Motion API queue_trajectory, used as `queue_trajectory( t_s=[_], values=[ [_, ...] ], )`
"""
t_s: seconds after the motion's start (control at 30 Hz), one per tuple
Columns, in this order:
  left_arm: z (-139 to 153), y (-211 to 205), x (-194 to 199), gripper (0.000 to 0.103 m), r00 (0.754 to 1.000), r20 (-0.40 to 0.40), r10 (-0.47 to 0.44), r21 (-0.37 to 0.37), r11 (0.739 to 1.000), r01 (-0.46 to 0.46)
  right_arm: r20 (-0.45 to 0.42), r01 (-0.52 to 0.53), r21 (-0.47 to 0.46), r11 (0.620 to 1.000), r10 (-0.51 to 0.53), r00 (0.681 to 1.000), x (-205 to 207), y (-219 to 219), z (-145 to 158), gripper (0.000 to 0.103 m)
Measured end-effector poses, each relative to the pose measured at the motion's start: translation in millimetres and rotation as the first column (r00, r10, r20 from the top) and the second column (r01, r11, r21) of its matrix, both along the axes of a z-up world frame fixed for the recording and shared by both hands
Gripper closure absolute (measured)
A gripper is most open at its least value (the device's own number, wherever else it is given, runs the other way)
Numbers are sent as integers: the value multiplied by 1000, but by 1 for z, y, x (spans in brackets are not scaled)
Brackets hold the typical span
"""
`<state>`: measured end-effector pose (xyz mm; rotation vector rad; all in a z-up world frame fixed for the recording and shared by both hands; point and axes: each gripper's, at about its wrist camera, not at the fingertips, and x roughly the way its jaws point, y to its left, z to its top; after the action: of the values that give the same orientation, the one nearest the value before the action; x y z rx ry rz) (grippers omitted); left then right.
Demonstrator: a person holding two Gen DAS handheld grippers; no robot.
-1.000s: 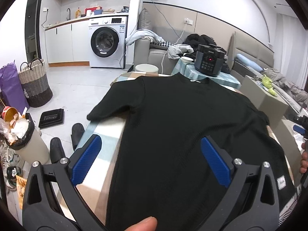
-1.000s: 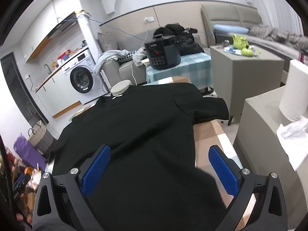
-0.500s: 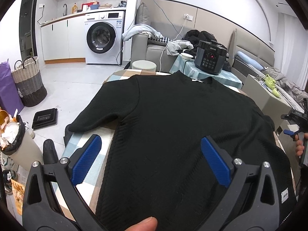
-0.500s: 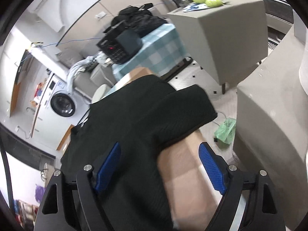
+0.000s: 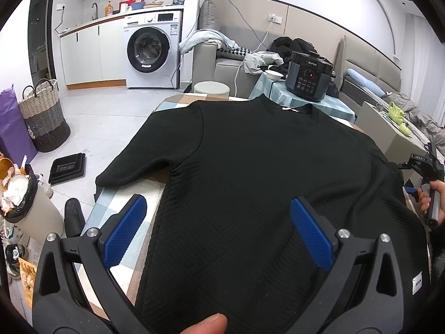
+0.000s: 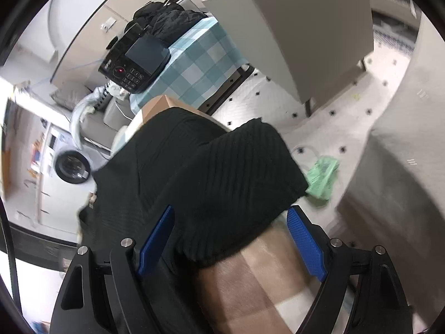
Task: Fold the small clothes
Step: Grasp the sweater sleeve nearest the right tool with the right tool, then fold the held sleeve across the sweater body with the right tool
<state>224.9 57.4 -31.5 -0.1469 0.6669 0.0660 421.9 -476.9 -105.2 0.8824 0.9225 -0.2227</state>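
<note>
Since a second ago your right tongs (image 6: 228, 246) have swung down over the right sleeve of the black ribbed knit top (image 5: 250, 183) lying flat on the checked counter (image 5: 125, 217), jaws just narrowing but gripping nothing; left tongs (image 5: 217, 235) hover wide open, empty. You're starting the sleeve fold: pinch the cuff next.

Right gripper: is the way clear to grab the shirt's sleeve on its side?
Probably yes. The right gripper, jaws just narrowed but open, already straddles the black sleeve; nothing lies on it.

Black ribbed top (image 5: 264, 183); checked tablecloth (image 6: 250, 286), perhaps tan-white-blue; blue pads (image 5: 125, 231).
</note>
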Motion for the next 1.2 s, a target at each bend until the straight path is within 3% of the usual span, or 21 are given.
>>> queue_trajectory(
  t_s=[0.07,0.13,0.2,0.27,0.5,0.63,0.7,0.77,0.83,0.87,0.93,1.0,1.07,1.13,1.2],
  values=[
    [-1,1,2,1,1000,1,4,-2,1000,-4,12,22,-6,1000,-22,1000,0,-1,2,37],
    [-2,5,1,1,1000,3,7,-8,1000,-7,12,33,-49,998,-33,999,2,1,8,74],
    [-2,6,-1,1,1000,5,9,-13,1000,-9,30,43,-85,995,-41,999,1,3,17,91],
    [-3,8,0,1,1000,8,8,-15,1000,-8,63,53,-120,991,-46,997,-4,5,28,99],
    [-5,17,-14,1,1000,14,10,-29,1000,-10,138,-23,-291,957,65,988,-13,30,72,100],
    [-4,22,-19,1,1000,13,16,-41,999,-15,217,-120,-393,911,219,951,-9,65,104,100],
    [-2,22,-20,1,1000,13,19,-40,999,-18,241,-227,-460,858,367,899,-1,97,121,100],
    [-2,24,-23,1,1000,14,23,-41,999,-23,245,-352,-485,800,511,824,7,131,131,100],
    [-1,26,-25,1,999,9,31,-43,999,-31,235,-521,-463,717,666,708,16,172,130,100],
    [-1,27,-26,1,999,7,35,-43,998,-35,209,-593,-447,669,723,658,19,192,124,100],
    [1,29,-28,1,999,7,43,-39,998,-43,123,-673,-437,596,781,612,22,217,105,99],
    [3,32,-33,1,999,12,52,-36,998,-51,16,-715,-409,568,787,616,25,226,83,96],
    [4,34,-36,1,998,15,57,-30,998,-56,-38,-725,-381,573,774,632,25,223,70,93],
    [4,38,-38,1,998,14,63,-29,998,-63,-64,-719,-384,580,760,647,18,217,64,74],
    [5,41,-41,1,998,13,67,-33,997,-66,-69,-699,-390,599,738,671,17,204,63,65]
  ],
)
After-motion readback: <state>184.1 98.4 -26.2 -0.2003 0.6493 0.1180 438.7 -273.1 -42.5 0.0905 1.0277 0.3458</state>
